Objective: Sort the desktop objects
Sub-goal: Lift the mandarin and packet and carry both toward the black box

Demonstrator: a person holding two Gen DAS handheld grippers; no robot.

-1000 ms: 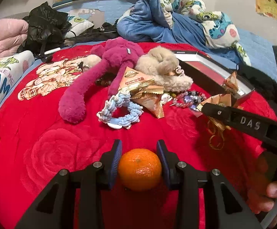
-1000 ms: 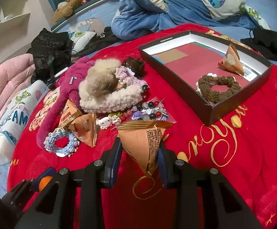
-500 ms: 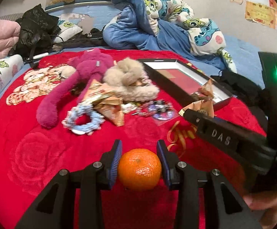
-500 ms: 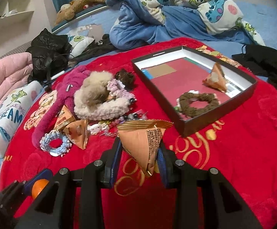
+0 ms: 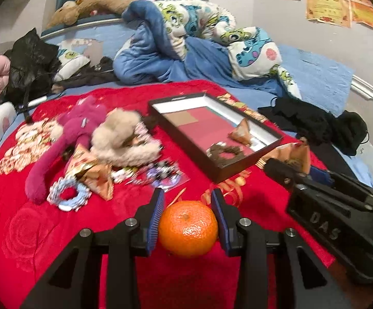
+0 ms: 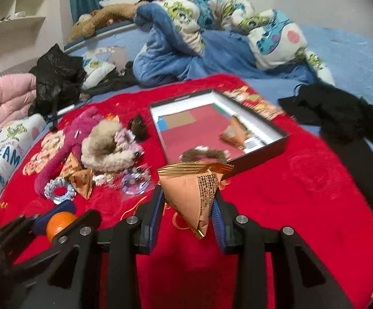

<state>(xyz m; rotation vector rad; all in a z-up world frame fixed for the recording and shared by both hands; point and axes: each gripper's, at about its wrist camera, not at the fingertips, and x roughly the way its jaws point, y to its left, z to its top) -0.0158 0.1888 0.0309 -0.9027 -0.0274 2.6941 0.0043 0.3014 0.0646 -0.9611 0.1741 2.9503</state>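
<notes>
My left gripper (image 5: 187,221) is shut on an orange mandarin (image 5: 188,228), held above the red blanket; it also shows in the right wrist view (image 6: 59,225). My right gripper (image 6: 189,206) is shut on a tan triangular snack packet (image 6: 193,190), just short of the black box's near corner. The black open box (image 5: 186,139) lies on the blanket and holds another tan packet (image 5: 240,135) and a brown scrunchie (image 5: 223,152). The box also shows in the right wrist view (image 6: 276,146). The right gripper's body (image 5: 328,206) shows at the right of the left wrist view.
Left of the box lie a magenta plush (image 5: 65,144), a beige fluffy item (image 5: 119,139), two tan packets (image 5: 94,172), a blue-white scrunchie (image 5: 68,193) and a bag of beads (image 5: 158,175). Blue bedding (image 5: 186,51) and black clothes (image 5: 315,126) lie behind.
Both grippers have risen and moved toward the box, still holding the mandarin and the packet. The box now sits closer to the centre of both views.
</notes>
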